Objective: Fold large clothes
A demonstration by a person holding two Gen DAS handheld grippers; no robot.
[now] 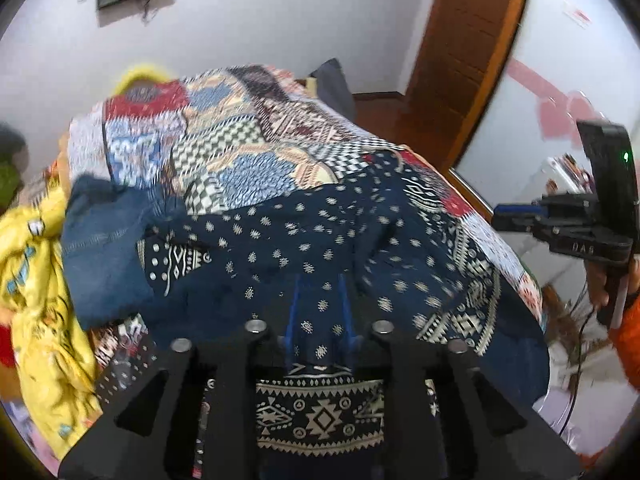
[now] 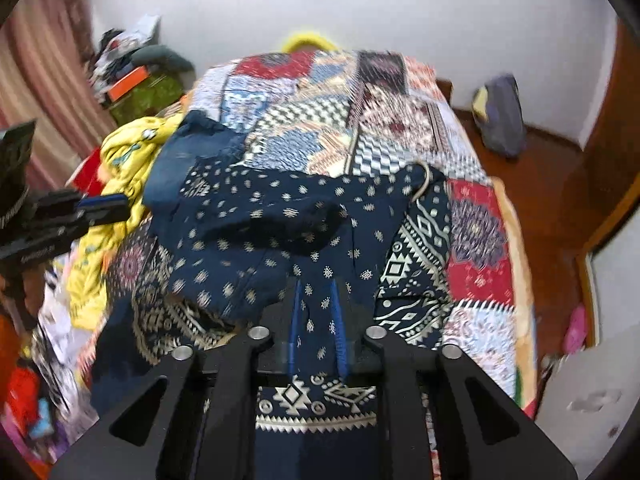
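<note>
A large navy garment (image 1: 304,232) (image 2: 260,216) with small pale motifs and a geometric border lies spread and partly folded on the bed's near half. My left gripper (image 1: 319,300) points down at its near edge. The blue pads stand a little apart, with the cloth lying flat between them and not pinched. My right gripper (image 2: 316,312) stands the same way further right on the same edge, with a narrow gap and fabric between the pads. Each gripper also shows from the side in the other's view: right gripper (image 1: 516,216), left gripper (image 2: 104,204).
A patchwork quilt (image 1: 248,148) (image 2: 320,120) covers the bed. Blue denim (image 1: 104,232) (image 2: 180,160) and a yellow garment (image 1: 40,280) (image 2: 124,160) are piled at the left. A wooden door (image 1: 460,40) and a grey bag (image 2: 500,116) on the floor are to the right. An orange sleeve (image 1: 628,328) shows at the right.
</note>
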